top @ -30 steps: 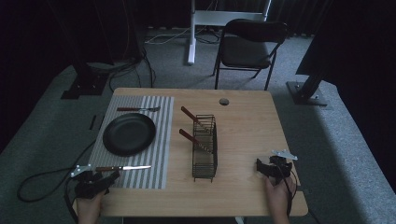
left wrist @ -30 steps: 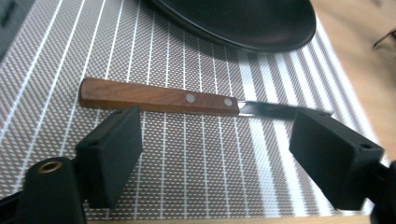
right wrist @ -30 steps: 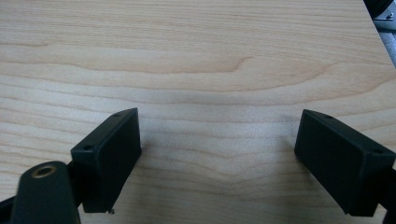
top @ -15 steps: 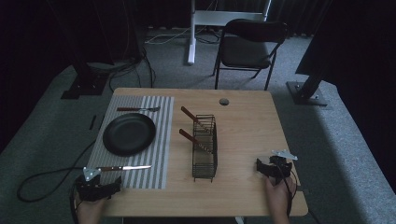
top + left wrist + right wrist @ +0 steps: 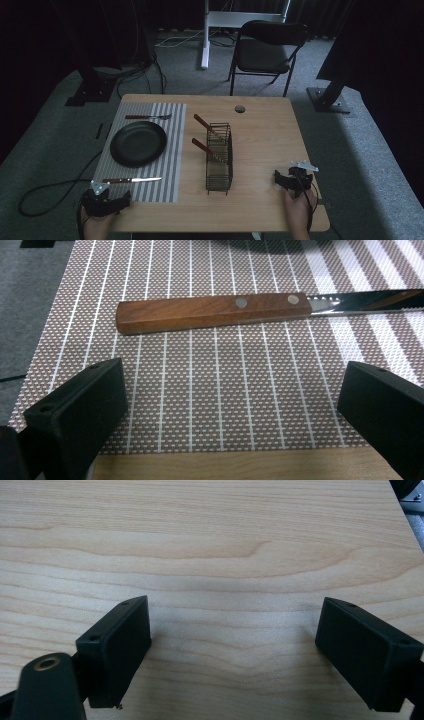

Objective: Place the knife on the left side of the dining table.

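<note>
Table (image 5: 260, 140) is light wood grain, standing on grey carpet in a dark room; folding chair (image 5: 267, 47) and white stand (image 5: 206, 30) beyond the far edge. Striped placemat (image 5: 172, 165) covers the left side with a black plate (image 5: 138, 143), fork (image 5: 147, 117) far, knife (image 5: 210, 312) near. Wire basket (image 5: 219, 160) sits mid-table holding wood-handled utensils. My left claw (image 5: 232, 400) is spread wide over the mat's near edge, just short of the knife handle. My right claw (image 5: 235, 650) is spread wide over bare wood, near right.
</note>
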Demonstrator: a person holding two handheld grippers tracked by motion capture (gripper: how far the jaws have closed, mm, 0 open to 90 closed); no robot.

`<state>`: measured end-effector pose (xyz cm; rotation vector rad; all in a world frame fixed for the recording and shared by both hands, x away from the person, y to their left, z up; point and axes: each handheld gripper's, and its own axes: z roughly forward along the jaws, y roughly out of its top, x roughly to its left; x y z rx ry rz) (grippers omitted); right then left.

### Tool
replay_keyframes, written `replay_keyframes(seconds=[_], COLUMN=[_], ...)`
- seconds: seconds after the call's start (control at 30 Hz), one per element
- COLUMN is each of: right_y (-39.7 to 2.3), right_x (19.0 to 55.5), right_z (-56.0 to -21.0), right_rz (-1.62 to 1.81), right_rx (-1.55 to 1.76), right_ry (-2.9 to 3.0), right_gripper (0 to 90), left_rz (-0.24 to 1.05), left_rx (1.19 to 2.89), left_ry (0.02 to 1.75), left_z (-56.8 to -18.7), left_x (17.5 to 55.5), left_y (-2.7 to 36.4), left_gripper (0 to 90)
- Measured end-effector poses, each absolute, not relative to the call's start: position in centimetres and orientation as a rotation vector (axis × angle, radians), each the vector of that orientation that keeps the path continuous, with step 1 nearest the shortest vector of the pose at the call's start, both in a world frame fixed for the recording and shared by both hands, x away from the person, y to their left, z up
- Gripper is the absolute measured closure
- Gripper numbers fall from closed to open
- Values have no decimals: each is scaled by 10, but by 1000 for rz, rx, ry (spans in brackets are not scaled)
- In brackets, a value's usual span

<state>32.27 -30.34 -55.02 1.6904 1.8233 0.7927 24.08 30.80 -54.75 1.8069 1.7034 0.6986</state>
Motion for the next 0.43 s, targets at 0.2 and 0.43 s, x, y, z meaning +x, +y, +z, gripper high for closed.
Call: replay_keyframes(seconds=[0.2, 0.43], right_y=[-303, -303], right_x=[323, 323], right_z=[-550, -550], right_rz=[793, 793], right_rx=[1691, 1690], right_ry=[1824, 1824], right_gripper=[135, 135], left_rz=[717, 719], left_rx=[1813, 1813], left_ry=[1706, 1699], left_z=[-549, -549], left_x=[240, 240], left_y=[307, 307], left_gripper=[5, 5])
